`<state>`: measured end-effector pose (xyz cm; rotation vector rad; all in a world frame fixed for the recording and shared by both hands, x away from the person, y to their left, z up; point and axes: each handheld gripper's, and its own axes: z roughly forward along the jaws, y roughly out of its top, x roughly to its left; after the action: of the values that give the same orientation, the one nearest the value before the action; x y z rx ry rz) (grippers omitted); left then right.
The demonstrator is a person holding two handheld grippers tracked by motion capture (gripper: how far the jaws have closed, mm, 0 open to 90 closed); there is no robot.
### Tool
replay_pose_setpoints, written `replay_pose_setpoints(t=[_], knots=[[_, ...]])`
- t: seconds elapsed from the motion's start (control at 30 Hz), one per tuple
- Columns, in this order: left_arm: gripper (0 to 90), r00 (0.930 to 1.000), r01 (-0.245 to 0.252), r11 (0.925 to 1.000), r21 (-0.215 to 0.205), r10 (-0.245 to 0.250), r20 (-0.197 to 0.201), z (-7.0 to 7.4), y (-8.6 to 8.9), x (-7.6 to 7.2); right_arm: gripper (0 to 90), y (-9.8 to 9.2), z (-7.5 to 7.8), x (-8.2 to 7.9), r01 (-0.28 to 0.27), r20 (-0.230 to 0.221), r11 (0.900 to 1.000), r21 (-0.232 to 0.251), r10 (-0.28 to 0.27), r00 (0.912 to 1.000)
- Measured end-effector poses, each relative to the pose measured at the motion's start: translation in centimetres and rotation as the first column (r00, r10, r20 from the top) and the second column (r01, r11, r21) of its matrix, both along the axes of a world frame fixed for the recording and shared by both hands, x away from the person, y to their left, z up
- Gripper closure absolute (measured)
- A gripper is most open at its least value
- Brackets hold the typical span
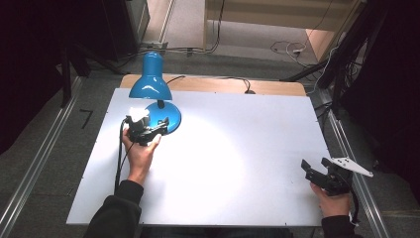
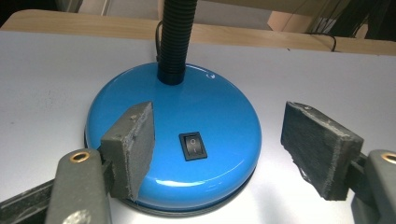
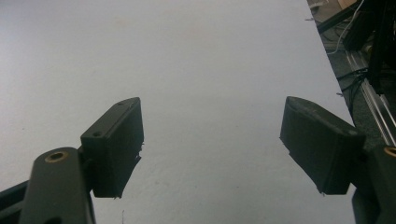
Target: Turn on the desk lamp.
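Note:
A blue desk lamp (image 1: 150, 79) stands lit at the back left of the white table (image 1: 247, 144), with a pool of light on the table in front of it. My left gripper (image 1: 157, 126) is at the lamp's round base (image 2: 210, 102), open. Its grey pads (image 2: 133, 144) stand apart on either side of the black rocker switch (image 2: 193, 145) and do not press on it. The black ribbed neck (image 2: 175, 42) rises just behind the switch. My right gripper (image 1: 317, 166) rests at the table's front right, open (image 3: 212, 126), with bare table (image 3: 187, 56) between its jaws.
A wooden strip (image 1: 223, 84) runs along the table's far edge, where a black cord (image 1: 176, 78) leaves the lamp. Metal rails (image 1: 346, 148) flank the table left and right. Cables lie on the floor (image 1: 287, 47) beyond it.

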<state>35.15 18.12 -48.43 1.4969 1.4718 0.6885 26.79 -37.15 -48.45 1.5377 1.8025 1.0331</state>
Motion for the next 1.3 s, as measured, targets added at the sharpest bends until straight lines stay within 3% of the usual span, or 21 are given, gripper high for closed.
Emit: replay_pose_setpoints(t=[0.37,1.3], knots=[[24.0,0.9999,0.012,0.9999,0.009,-0.012,0.003,0.6,0.1,-1.0,19.8,0.0,0.0,-0.1,0.003,-0.002,1.000,0.003,-0.003,1.0000],[23.3,0.9999,0.003,0.9996,0.027,-0.002,-0.012,0.2,1.0,-3.0,19.8,-0.1,0.1,-0.1,0.003,0.001,1.000,0.002,-0.003,1.0000]])
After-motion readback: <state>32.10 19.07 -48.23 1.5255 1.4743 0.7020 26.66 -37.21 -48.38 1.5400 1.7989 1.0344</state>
